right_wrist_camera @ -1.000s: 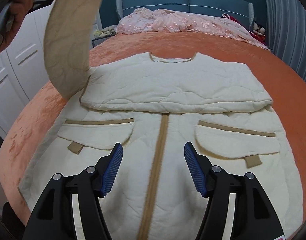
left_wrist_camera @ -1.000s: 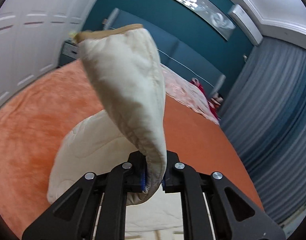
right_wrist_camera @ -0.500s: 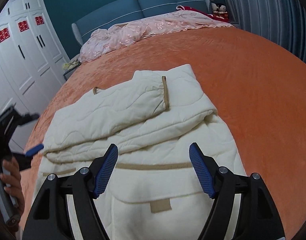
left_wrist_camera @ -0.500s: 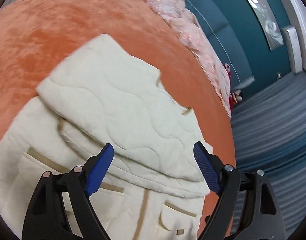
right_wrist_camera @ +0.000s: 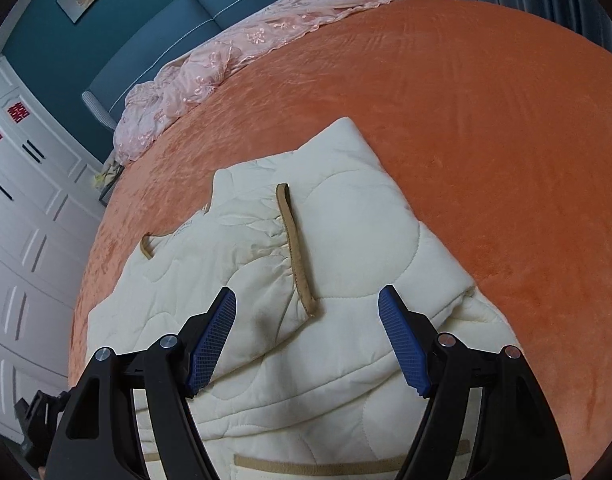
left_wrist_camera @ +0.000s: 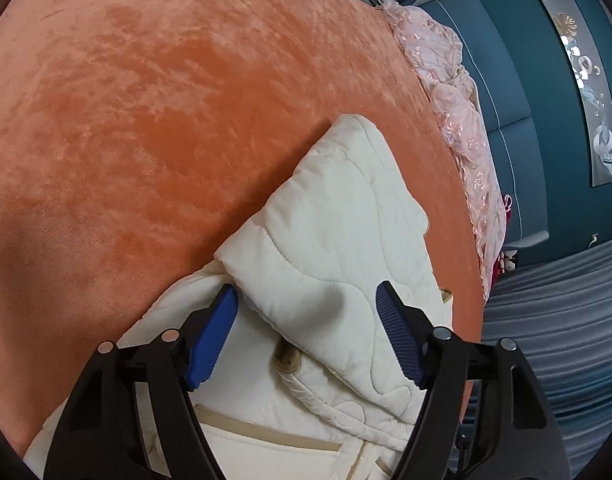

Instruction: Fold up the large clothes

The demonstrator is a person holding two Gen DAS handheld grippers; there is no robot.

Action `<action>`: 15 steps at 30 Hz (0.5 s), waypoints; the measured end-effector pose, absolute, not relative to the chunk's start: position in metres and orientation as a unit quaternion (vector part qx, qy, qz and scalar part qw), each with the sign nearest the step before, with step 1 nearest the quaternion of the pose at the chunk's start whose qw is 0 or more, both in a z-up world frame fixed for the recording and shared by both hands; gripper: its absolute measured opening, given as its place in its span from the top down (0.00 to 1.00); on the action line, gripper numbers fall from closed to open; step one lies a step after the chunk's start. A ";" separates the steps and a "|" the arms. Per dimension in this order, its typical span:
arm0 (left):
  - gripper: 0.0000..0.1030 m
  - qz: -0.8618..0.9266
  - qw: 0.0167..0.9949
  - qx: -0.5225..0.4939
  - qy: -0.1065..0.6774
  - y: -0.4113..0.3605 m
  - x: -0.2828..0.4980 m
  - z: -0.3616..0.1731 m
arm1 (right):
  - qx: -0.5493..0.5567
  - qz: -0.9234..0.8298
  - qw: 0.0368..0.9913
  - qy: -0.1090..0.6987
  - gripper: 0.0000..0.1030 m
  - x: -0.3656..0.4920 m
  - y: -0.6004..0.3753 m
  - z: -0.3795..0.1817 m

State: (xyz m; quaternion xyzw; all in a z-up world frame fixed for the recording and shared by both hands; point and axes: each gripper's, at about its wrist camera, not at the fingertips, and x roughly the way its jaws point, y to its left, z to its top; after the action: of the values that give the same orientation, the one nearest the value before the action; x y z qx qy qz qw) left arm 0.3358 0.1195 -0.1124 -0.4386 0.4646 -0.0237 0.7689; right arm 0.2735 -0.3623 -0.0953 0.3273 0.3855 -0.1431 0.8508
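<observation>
A cream quilted jacket (right_wrist_camera: 345,240) with tan trim lies on the orange bed (right_wrist_camera: 505,120), both sleeves folded across its chest. The top sleeve's tan cuff (right_wrist_camera: 296,248) points toward me in the right wrist view. My right gripper (right_wrist_camera: 306,344) is open and empty, low over the folded sleeves. In the left wrist view the jacket (left_wrist_camera: 337,240) shows its folded left shoulder. My left gripper (left_wrist_camera: 306,336) is open and empty, its fingers either side of that folded edge, close above it.
A pink embroidered cover (right_wrist_camera: 234,48) lies bunched along the blue headboard (right_wrist_camera: 154,40). White wardrobes (right_wrist_camera: 22,220) stand left of the bed. Grey-blue curtains (left_wrist_camera: 553,320) hang on the other side. Orange bedspread (left_wrist_camera: 146,120) surrounds the jacket.
My left gripper let go of the sleeve it held up; the sleeve now lies folded across the jacket. Both grippers have moved lower and closer, each toward its own side of the jacket.
</observation>
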 end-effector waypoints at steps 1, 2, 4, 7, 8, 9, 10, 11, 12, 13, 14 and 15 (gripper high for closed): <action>0.41 -0.025 0.768 -0.439 0.465 0.120 0.336 -0.114 | 0.331 -0.137 0.849 0.388 0.30 0.277 -0.360 -0.099; 0.48 -0.028 0.767 -0.439 0.467 0.121 0.338 -0.115 | 0.338 -0.127 0.847 0.390 0.31 0.280 -0.359 -0.102; 0.66 -0.031 0.768 -0.429 0.474 0.120 0.342 -0.115 | 0.350 -0.098 0.842 0.399 0.74 0.287 -0.355 -0.106; 0.87 -0.035 0.780 -0.416 0.466 0.124 0.344 -0.102 | 0.351 -0.062 0.856 0.374 0.89 0.284 -0.346 -0.083; 0.89 -0.041 0.785 -0.416 0.457 0.126 0.343 -0.095 | 0.347 -0.048 0.867 0.353 0.90 0.278 -0.343 -0.066; 0.90 -0.043 0.792 -0.411 0.449 0.128 0.341 -0.088 | 0.342 -0.033 0.879 0.330 0.90 0.269 -0.340 -0.049; 0.91 -0.045 0.801 -0.401 0.443 0.130 0.340 -0.083 | 0.333 -0.021 0.891 0.308 0.90 0.258 -0.336 -0.032; 0.91 -0.049 0.807 -0.392 0.439 0.131 0.337 -0.078 | 0.322 -0.011 0.901 0.291 0.90 0.247 -0.333 -0.019; 0.91 -0.054 0.812 -0.383 0.437 0.131 0.334 -0.077 | 0.307 -0.006 0.909 0.281 0.90 0.236 -0.330 -0.010; 0.91 -0.055 0.816 -0.372 0.439 0.130 0.332 -0.078 | 0.289 -0.009 0.915 0.282 0.90 0.227 -0.326 -0.009; 0.91 -0.052 0.820 -0.357 0.444 0.128 0.329 -0.081 | 0.269 -0.014 0.917 0.293 0.90 0.224 -0.323 -0.014; 0.91 -0.047 0.824 -0.341 0.450 0.125 0.327 -0.085 | 0.246 -0.026 0.916 0.317 0.90 0.224 -0.320 -0.026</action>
State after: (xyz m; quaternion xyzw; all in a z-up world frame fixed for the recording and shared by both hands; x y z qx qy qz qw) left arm 0.3271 0.1247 -0.0855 -0.3410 0.4496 -0.0468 0.8242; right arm 0.2237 -0.3200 -0.0261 0.2459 0.3168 -0.0260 0.9157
